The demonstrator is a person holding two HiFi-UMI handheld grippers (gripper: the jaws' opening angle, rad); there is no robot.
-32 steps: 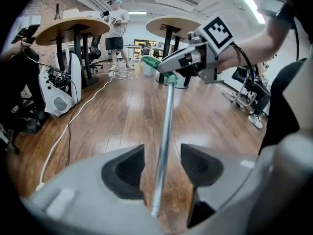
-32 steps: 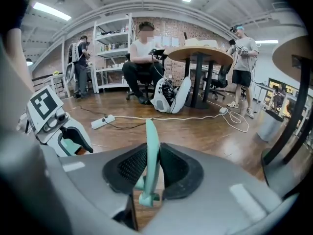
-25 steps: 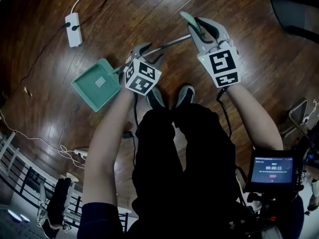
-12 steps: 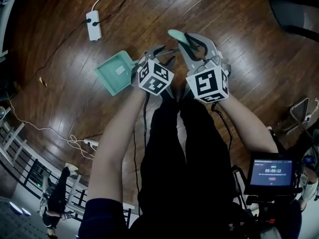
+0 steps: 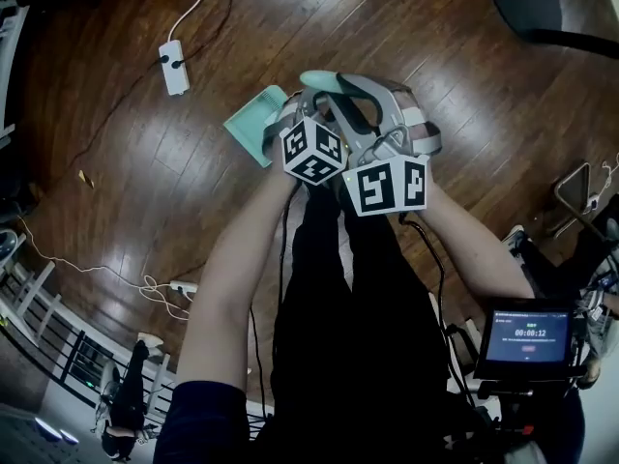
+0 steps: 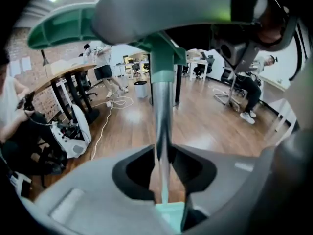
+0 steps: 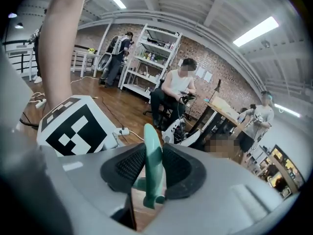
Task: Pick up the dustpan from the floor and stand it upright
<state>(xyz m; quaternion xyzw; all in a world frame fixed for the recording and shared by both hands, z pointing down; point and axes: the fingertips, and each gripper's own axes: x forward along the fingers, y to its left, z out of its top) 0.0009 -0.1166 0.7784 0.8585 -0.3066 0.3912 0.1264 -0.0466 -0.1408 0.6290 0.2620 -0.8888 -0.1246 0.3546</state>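
The dustpan has a mint-green pan (image 5: 253, 122), a metal pole (image 6: 161, 116) and a green handle grip (image 5: 324, 80). It hangs nearly upright above the wooden floor, pan end down. My left gripper (image 5: 293, 112) has just been closing its jaws and now pinches the pole (image 6: 162, 175) low down, just above the pan (image 6: 172, 215). My right gripper (image 5: 356, 97) is shut on the handle grip (image 7: 152, 168) at the top. In the head view both marker cubes hide most of the pole.
A white power strip (image 5: 174, 66) with its cable lies on the floor to the left. A small monitor (image 5: 527, 339) sits at lower right. Dark chair legs (image 5: 551, 13) stand at top right. The person's legs (image 5: 358, 288) are directly below the grippers.
Both grippers rose toward the camera and drew together, carrying the dustpan. The pan lifted off the floor and swung in under the hands as the pole tilted up. The left jaws closed on the pole.
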